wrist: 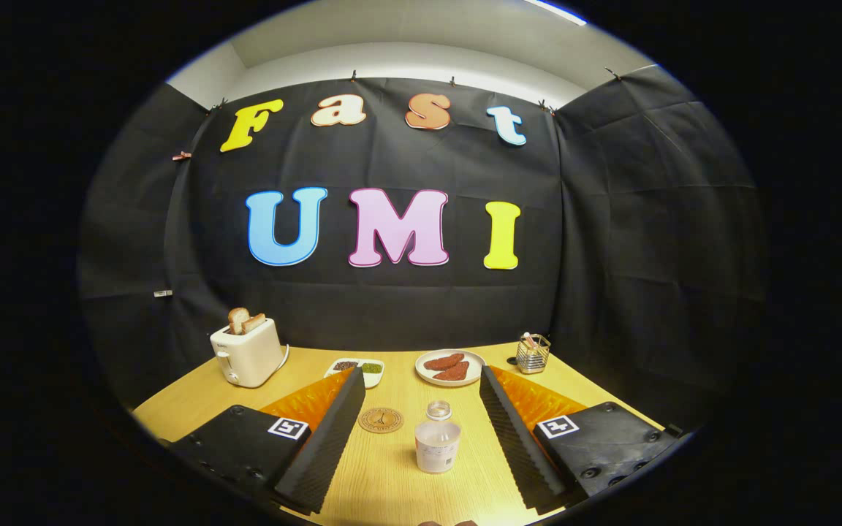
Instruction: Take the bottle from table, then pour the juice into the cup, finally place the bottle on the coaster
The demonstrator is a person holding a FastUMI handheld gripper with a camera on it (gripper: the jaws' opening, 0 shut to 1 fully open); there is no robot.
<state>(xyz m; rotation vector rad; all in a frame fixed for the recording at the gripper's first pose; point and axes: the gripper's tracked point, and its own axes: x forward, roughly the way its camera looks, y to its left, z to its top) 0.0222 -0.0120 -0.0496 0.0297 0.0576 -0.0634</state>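
Claw [416, 409] released, fingers spread wide and low over the desk [399, 482]. Bottle [436, 438] upright on the desk between the fingers, touching neither, cap off. Coaster [381, 420] flat just left of the bottle, near the left finger. Beyond the bottle, plate [450, 367] with reddish pieces; left of that plate, small dish [357, 367] with dark and green fillings. Toaster [247, 353] with bread far left of the bottle, by the wall. Wire holder [533, 353] right of the plate.

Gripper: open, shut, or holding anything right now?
Gripper: open, holding nothing; the bottle stands between its spread fingers, untouched.
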